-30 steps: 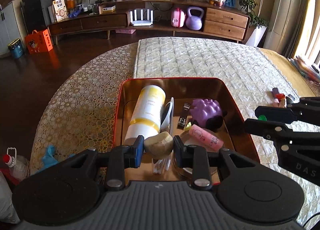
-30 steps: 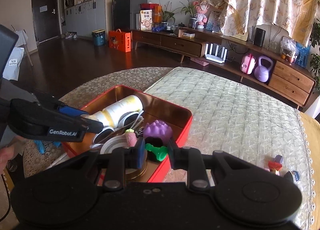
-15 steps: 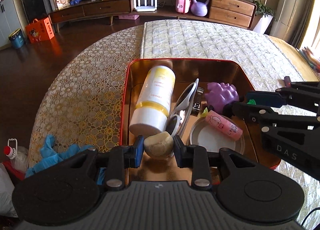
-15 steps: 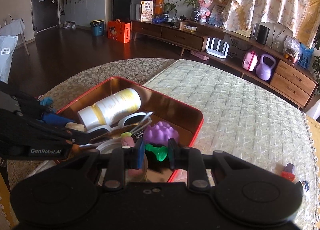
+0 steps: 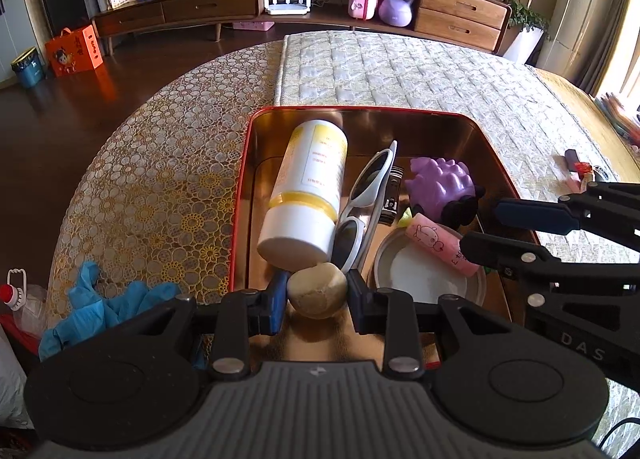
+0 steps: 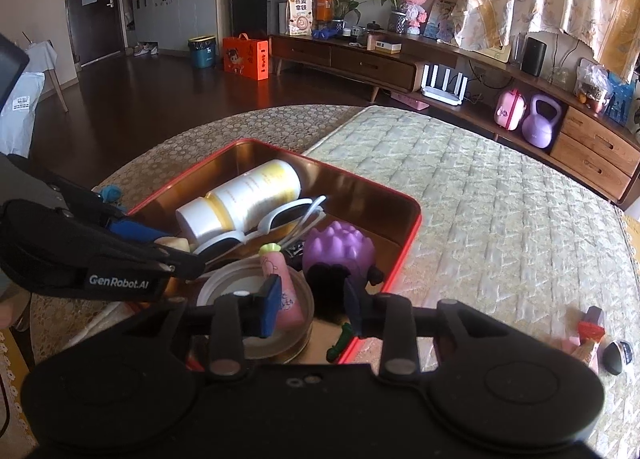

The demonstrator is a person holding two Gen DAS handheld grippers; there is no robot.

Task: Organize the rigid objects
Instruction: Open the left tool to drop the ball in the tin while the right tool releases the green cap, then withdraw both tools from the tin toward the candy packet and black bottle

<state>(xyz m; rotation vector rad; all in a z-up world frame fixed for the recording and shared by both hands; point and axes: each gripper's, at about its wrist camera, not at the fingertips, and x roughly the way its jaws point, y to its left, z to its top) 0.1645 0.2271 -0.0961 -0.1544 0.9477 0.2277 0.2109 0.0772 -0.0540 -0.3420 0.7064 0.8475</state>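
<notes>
The stone is clamped between the left gripper pads, over the near end of the red tin. The right gripper hangs over the tin's right side; its jaws have just been opening and nothing is pressed between them. The green piece lies just below them in the tin. In the tin: bottle, sunglasses, purple toy, pink tube, round lid.

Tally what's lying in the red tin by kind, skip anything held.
Bottle: 1
Sunglasses: 1
Small black clip: 1
Purple toy: 1
Pink tube: 1
Round lid: 1
Green piece: 1
Total: 7
Not counted: beige stone, held.
</notes>
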